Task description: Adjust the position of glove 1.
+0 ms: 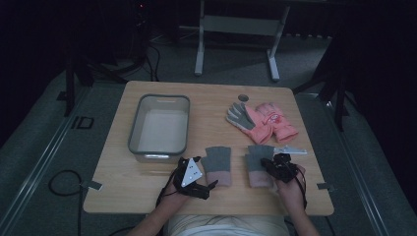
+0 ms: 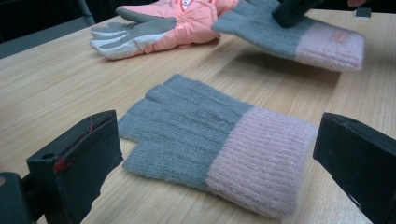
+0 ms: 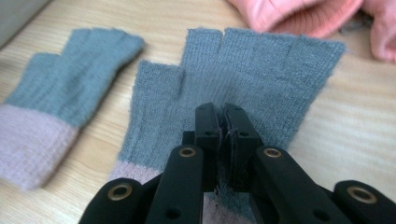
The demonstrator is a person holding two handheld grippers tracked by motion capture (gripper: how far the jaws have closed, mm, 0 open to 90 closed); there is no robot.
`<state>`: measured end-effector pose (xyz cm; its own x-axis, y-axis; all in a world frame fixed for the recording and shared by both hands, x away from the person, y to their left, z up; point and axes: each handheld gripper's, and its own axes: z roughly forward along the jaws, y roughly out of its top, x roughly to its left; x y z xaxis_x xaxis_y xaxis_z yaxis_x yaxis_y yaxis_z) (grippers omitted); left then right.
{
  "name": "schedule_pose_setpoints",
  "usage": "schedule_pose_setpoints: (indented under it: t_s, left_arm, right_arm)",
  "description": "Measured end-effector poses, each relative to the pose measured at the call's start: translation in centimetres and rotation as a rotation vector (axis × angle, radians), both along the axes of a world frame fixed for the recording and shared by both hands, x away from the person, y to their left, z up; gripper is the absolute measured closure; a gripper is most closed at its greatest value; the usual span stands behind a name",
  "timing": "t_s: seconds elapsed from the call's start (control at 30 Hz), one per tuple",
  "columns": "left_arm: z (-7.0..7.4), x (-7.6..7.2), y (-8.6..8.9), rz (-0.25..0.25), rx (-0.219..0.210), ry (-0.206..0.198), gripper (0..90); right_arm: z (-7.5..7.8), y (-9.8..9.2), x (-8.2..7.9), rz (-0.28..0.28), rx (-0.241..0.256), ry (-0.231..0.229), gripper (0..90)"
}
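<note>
Two grey knit fingerless gloves with pink cuffs lie near the table's front edge. My left gripper (image 1: 205, 173) is open, its jaws standing either side of the left glove (image 1: 218, 164) at the cuff, and this glove (image 2: 187, 126) lies flat on the wood. My right gripper (image 1: 268, 163) is shut on the grey fabric of the right glove (image 1: 256, 156). In the right gripper view, the right gripper (image 3: 223, 122) pinches the right glove (image 3: 261, 70) near its middle. In the left gripper view, the right glove (image 2: 317, 44) is raised off the table.
A grey plastic bin (image 1: 134, 129) stands at the left of the wooden table (image 1: 211, 103). A pair of pink padded gloves (image 1: 265, 120) with grey palms lies at the back right, near a small dark disc (image 1: 243, 97). Bare wood lies between the bin and the gloves.
</note>
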<state>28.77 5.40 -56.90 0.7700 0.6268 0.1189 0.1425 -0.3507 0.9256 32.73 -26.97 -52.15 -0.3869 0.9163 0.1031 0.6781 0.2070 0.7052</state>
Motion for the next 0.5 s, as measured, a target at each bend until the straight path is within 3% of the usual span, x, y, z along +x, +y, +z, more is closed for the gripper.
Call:
schedule_pose_setpoints:
  t_s: [0.33, 0.5]
  left_arm:
    - [0.0, 0.0, 0.0, 0.0, 0.0, 0.002, 0.4]
    - [0.0, 0.0, 0.0, -0.001, 0.0, 0.0, 0.4]
  right_arm:
    - [-2.1, -0.4, 0.2, -0.037, -0.007, 0.04, 84.3]
    - [-2.6, -0.4, 0.4, -0.043, -0.032, 0.036, 78.6]
